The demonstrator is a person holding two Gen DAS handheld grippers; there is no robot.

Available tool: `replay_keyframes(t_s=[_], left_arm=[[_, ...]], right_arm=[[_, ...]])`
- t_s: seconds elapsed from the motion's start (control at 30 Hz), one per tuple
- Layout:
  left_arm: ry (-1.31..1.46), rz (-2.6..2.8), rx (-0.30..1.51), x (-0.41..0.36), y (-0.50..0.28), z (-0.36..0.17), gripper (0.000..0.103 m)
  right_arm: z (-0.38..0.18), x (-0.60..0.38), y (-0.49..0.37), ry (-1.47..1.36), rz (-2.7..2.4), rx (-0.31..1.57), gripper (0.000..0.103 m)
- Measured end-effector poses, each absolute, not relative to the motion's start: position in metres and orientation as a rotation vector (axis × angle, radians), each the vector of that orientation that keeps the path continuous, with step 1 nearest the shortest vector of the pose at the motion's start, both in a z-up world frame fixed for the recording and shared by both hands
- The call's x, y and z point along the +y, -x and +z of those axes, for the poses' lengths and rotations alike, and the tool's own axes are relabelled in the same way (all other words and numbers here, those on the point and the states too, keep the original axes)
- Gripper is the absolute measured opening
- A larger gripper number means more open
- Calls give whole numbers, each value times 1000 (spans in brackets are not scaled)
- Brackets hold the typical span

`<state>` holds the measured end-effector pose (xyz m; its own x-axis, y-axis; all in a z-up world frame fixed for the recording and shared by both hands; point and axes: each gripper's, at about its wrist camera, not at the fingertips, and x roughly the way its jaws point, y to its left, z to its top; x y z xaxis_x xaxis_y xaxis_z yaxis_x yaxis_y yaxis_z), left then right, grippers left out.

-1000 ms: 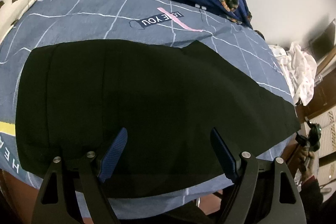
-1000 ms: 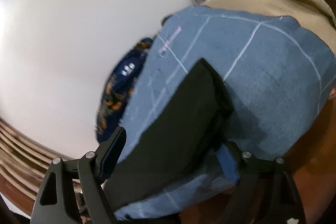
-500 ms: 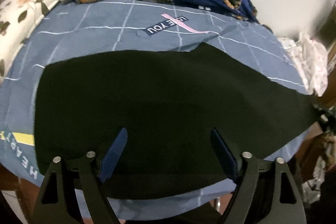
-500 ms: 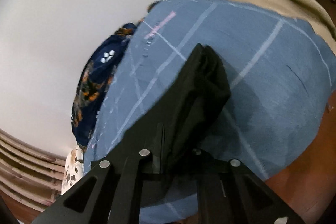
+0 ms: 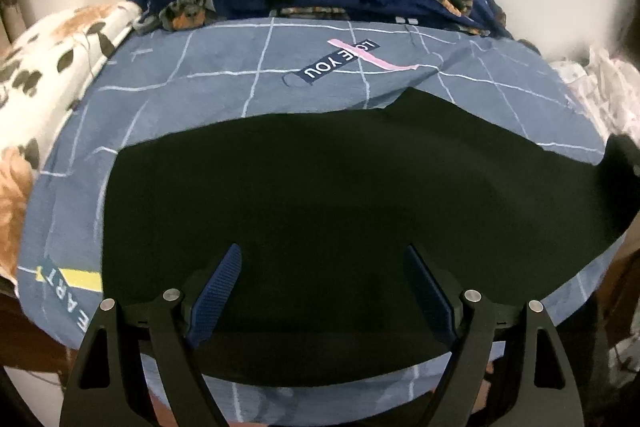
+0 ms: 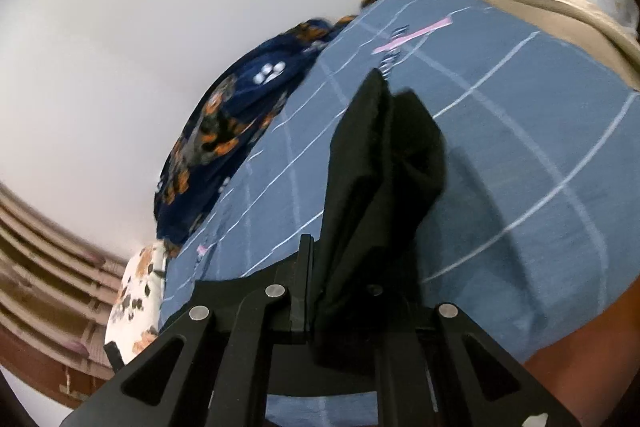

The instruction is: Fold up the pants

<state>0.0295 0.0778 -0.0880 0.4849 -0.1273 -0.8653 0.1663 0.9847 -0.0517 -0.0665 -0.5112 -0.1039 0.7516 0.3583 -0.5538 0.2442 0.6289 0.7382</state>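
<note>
On the bed, across its blue checked sheet, black pants lie spread flat, one end running off toward the right. Over their near edge hovers the left hand-held gripper, its blue-padded fingers wide apart and holding nothing; whether they touch the cloth cannot be told. At the other end, the right hand-held gripper has its jaws together, clamped on a bunched end of the pants, which rises off the sheet as a puckered fold in front of the camera.

Judging by this, the step in hand is the first fold: the right end is gripped and lifted, ready to be carried over the flat part. The next move likely calls for the right hand-held gripper to sweep its end across toward the opposite end and lay it edge to edge, while the left one pins or pinches the near edge so the cloth does not drag along. The fabric looks soft and limp, so the lifted end may sag or twist; keeping it taut should help the fold land square.
</note>
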Motion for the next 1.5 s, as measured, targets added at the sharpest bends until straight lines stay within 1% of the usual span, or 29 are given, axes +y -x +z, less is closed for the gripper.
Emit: replay_keyframes(t_s=[0.17,0.37,0.83,1.5], left_arm=[[-86,-152,1027,76,-28,-85,87],[-102,-131,1026,77,-29,-85,88],[-91,-112,1040,80,-31,-86,93],[-64,-111,1065,84,-34,-88,93]], right_arm=[[-106,-472,52,-891,129,790,11],[-112,-442,45,-896,166,830,11],[-127,-382,34,-854,239,917,11],[-122,-295,16,-668,346,995,11]])
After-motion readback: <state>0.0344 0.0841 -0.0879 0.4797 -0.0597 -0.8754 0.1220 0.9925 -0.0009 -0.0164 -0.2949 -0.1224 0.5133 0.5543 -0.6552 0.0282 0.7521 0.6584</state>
